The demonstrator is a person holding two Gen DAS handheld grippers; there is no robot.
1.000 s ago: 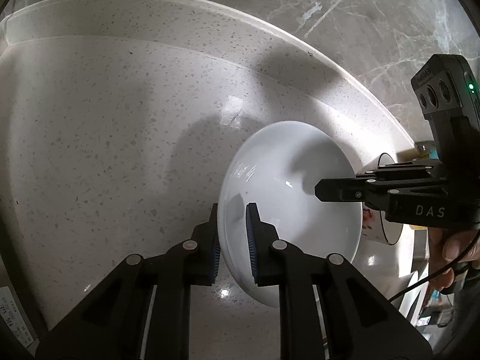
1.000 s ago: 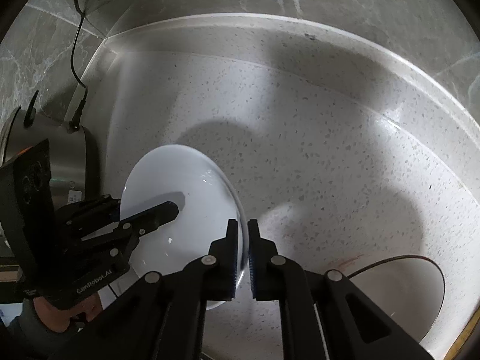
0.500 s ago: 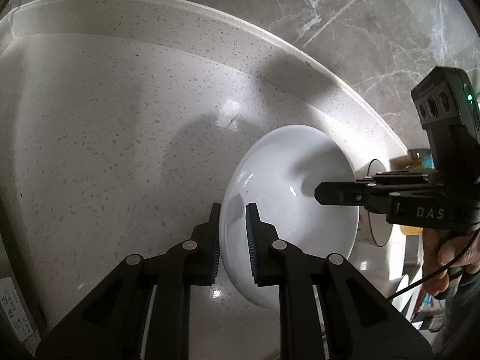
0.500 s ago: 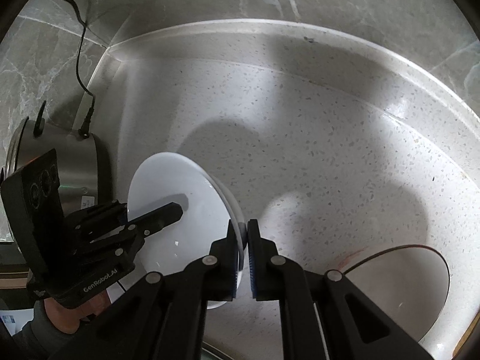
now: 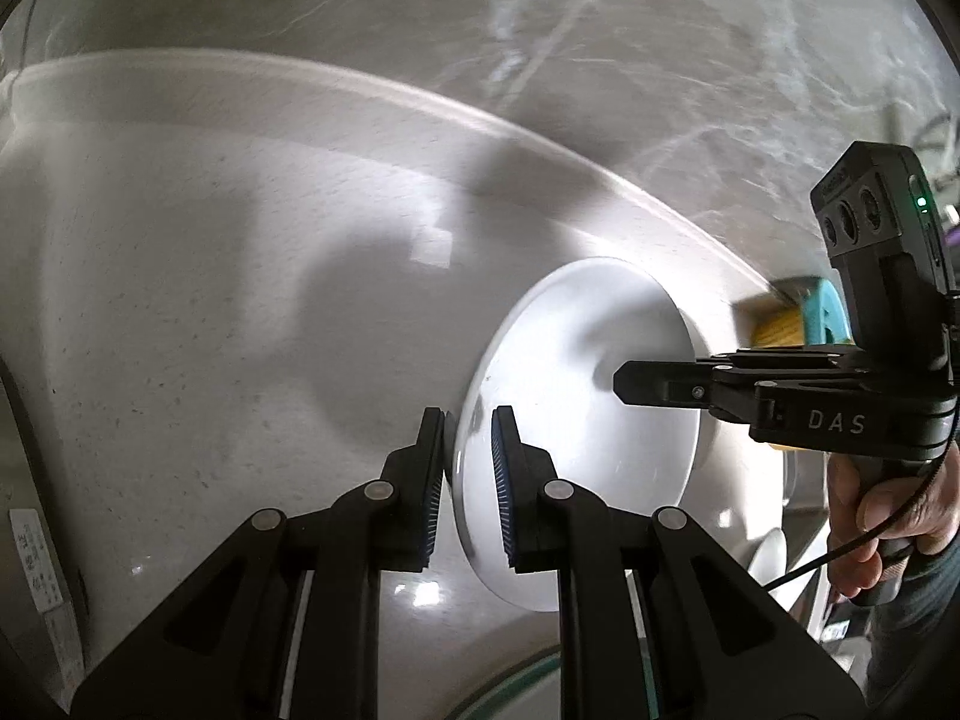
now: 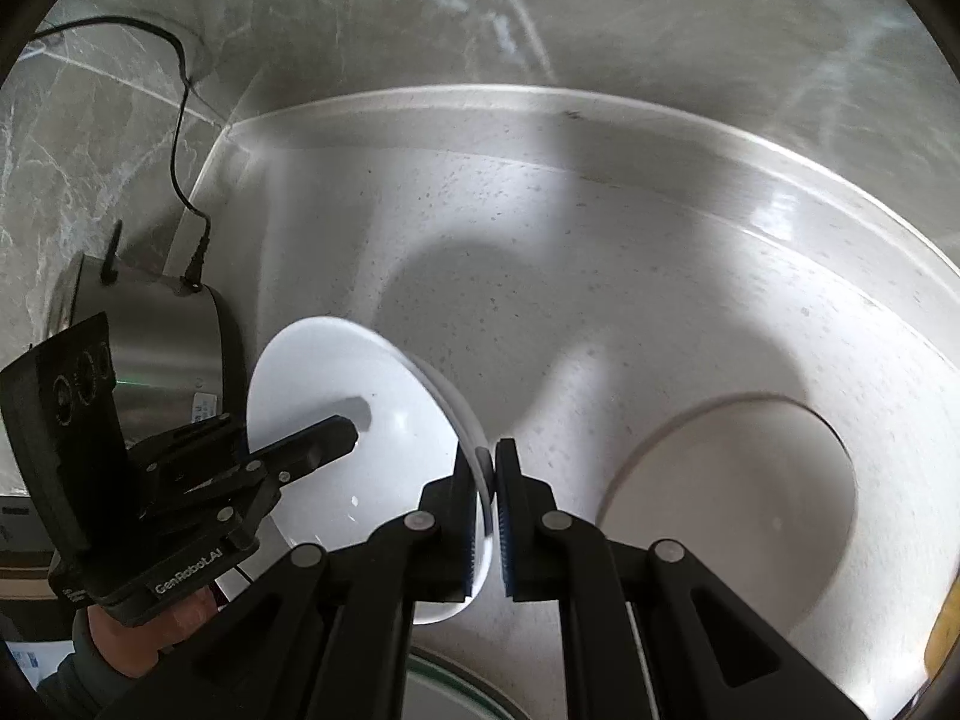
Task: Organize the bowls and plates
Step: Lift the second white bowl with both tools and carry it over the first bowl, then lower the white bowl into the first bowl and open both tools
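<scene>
— Where was the bowl [image 5: 576, 420]?
— Tilted above the tabletop [image 5: 210, 300], its rim pinched on opposite sides by both tongs, left [image 5: 468, 450] and right [image 6: 487, 483].
— Anything nearby?
— A plate [image 6: 732, 504] to the right.

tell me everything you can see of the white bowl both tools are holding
The white bowl is plain, glossy and looks ceramic, with a round flaring rim, a deep smooth inside and a narrower base. It looks empty. It is held tilted on its side above the speckled counter, apart from it. The left tool pinches one side of the rim, the right tool the opposite side. Nothing else touches it.
</scene>
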